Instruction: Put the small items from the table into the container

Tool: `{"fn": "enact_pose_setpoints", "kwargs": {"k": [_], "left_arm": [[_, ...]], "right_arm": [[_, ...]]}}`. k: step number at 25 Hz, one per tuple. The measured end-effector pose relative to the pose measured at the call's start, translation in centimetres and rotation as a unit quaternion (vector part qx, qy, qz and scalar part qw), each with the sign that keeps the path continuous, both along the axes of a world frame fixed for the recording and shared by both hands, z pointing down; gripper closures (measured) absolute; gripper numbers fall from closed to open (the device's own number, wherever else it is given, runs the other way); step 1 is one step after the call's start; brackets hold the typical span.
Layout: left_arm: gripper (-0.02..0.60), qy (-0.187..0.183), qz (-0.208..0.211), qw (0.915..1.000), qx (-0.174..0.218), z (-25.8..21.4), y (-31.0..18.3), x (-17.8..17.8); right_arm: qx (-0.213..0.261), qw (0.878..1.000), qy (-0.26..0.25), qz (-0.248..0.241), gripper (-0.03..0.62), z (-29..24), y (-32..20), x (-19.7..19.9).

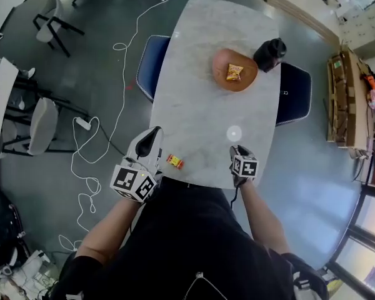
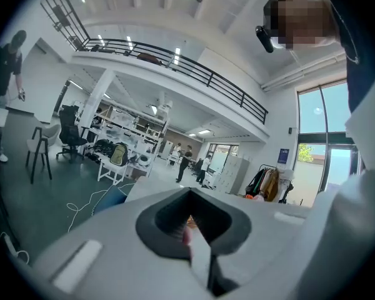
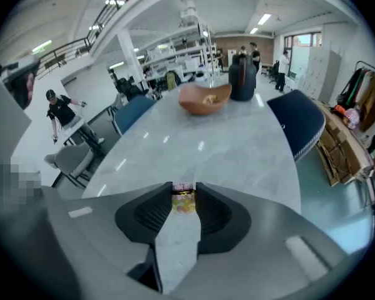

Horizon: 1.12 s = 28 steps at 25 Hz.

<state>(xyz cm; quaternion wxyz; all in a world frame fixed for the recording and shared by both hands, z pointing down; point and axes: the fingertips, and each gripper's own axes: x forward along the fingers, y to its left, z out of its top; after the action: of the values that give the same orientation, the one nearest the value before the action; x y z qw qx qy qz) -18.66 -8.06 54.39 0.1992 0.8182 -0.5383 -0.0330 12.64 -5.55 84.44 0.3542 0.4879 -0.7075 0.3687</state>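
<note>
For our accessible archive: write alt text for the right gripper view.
The right tool grips a small wrapped sweet between its jaws over a pale marble table. Farther along sit a brown bowl holding a snack packet and a black bottle.

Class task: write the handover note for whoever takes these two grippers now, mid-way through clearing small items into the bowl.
Left gripper: jaws nearly together, nothing clearly held, at the near edge of the table.
Right gripper: jaws shut on a small wrapped sweet.
Done: one snack packet lies in the brown bowl.
Left to do: carry the held sweet to the bowl, then fetch the yellow-red sweet on the table beside the left gripper.
</note>
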Motion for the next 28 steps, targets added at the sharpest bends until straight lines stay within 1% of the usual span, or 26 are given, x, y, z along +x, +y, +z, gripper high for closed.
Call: {"fn": "enact_pose_setpoints", "kwargs": {"k": [2, 4, 7, 9, 11, 13, 15, 18, 23, 28], "left_arm": [[0.577, -0.005, 0.012, 0.9999, 0.001, -0.5, -0.7, 1.6], [0.577, -0.007, 0.03, 0.9995, 0.009, -1.4, -1.6, 3.3], [0.577, -0.006, 0.065, 0.9974, 0.032, -2.9, -3.0, 6.2], [0.577, -0.003, 0.084, 0.9954, 0.045, -3.9, -3.6, 8.1], [0.577, 0.001, 0.102, 0.993, 0.059, -5.2, -4.2, 9.9], [0.577, 0.001, 0.119, 0.9901, 0.075, -6.2, -4.6, 11.6], [0.577, 0.0, 0.132, 0.9877, 0.084, -6.8, -4.4, 13.0], [0.577, -0.002, 0.143, 0.9856, 0.091, -7.1, -3.8, 14.1], [0.577, -0.01, 0.14, 0.9858, 0.092, -6.7, -3.2, 14.0], [0.577, -0.012, 0.132, 0.9877, 0.083, -5.5, -2.8, 13.7]], "right_arm": [[0.063, 0.997, -0.037, 0.014, 0.451, -5.1, -2.6, -0.5], [0.13, 0.988, -0.076, 0.03, 0.451, -10.9, -4.9, -0.9], [0.225, 0.964, -0.129, 0.053, 0.451, -20.1, -7.2, -1.0], [0.274, 0.947, -0.16, 0.059, 0.451, -26.1, -7.5, -1.1], [0.322, 0.928, -0.179, 0.056, 0.451, -31.7, -7.3, -1.2], [0.363, 0.911, -0.188, 0.05, 0.451, -35.9, -7.1, -1.2], [0.382, 0.903, -0.191, 0.046, 0.45, -37.8, -6.6, -1.1], [0.389, 0.901, -0.185, 0.049, 0.451, -37.8, -5.7, -0.6], [0.375, 0.908, -0.183, 0.042, 0.45, -36.3, -4.6, -0.8], [0.36, 0.913, -0.188, 0.041, 0.45, -34.6, -4.9, -0.7]]}}
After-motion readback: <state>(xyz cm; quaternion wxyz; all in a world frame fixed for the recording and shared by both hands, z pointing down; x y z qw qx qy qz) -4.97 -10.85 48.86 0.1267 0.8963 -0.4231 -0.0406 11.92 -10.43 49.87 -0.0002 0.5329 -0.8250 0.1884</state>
